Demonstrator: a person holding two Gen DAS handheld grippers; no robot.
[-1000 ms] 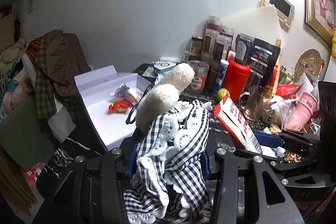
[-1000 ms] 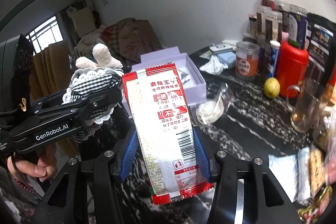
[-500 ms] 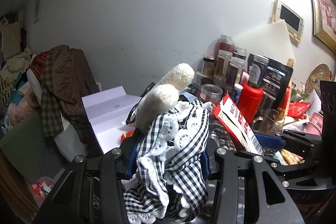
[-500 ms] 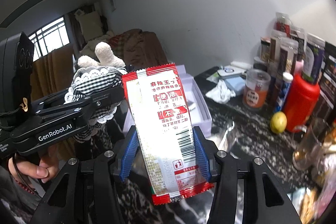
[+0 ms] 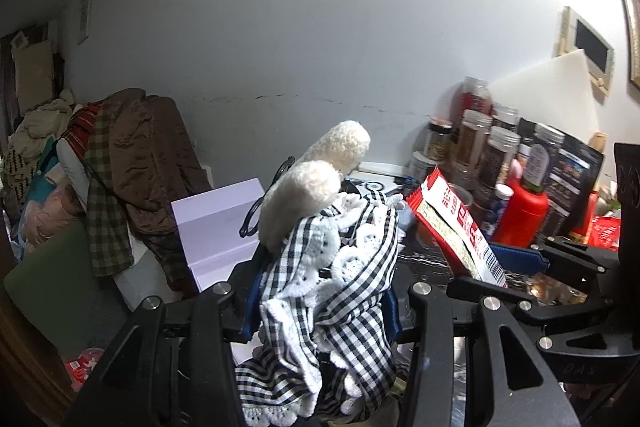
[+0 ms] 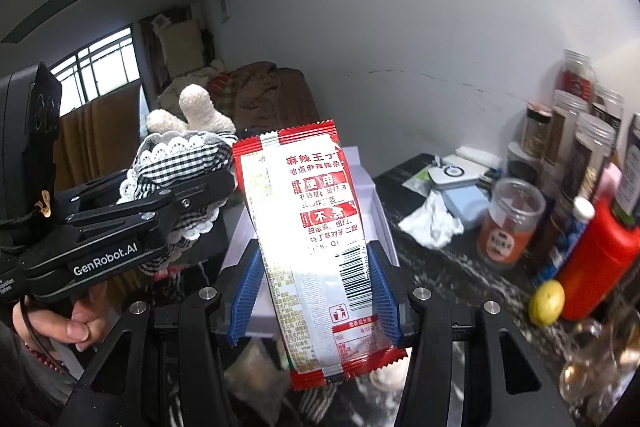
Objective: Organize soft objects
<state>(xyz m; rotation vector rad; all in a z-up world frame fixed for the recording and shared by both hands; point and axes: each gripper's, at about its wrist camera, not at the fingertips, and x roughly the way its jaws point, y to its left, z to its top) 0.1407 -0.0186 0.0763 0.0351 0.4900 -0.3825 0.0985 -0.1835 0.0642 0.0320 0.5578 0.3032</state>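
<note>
My left gripper [image 5: 320, 303] is shut on a plush toy [image 5: 332, 275] in a black-and-white checked dress with white lace; its two cream fuzzy limbs [image 5: 304, 195] stick up past the blue pads. The same toy [image 6: 180, 151] and the left gripper [image 6: 188, 195] appear at the left of the right wrist view, held by a hand [image 6: 76, 319]. My right gripper [image 6: 312, 291] is shut on a red-and-white snack packet [image 6: 316, 231] standing upright between its blue pads. That packet [image 5: 452, 223] shows at the right of the left wrist view. Both are lifted above the dark marble counter [image 6: 460, 267].
A pale lilac open box [image 5: 216, 227] sits on the counter's left end [image 6: 360, 163]. Jars [image 5: 500, 147], a red bottle [image 6: 600, 259], a lemon [image 6: 546, 301], an orange-labelled jar [image 6: 508, 223] and a white tissue [image 6: 432, 223] crowd the right. A heap of brown clothes [image 5: 140, 155] lies left.
Both grippers have pulled back and up from the counter with their loads still gripped. The lilac box and the jars now sit lower and farther off in both views.
</note>
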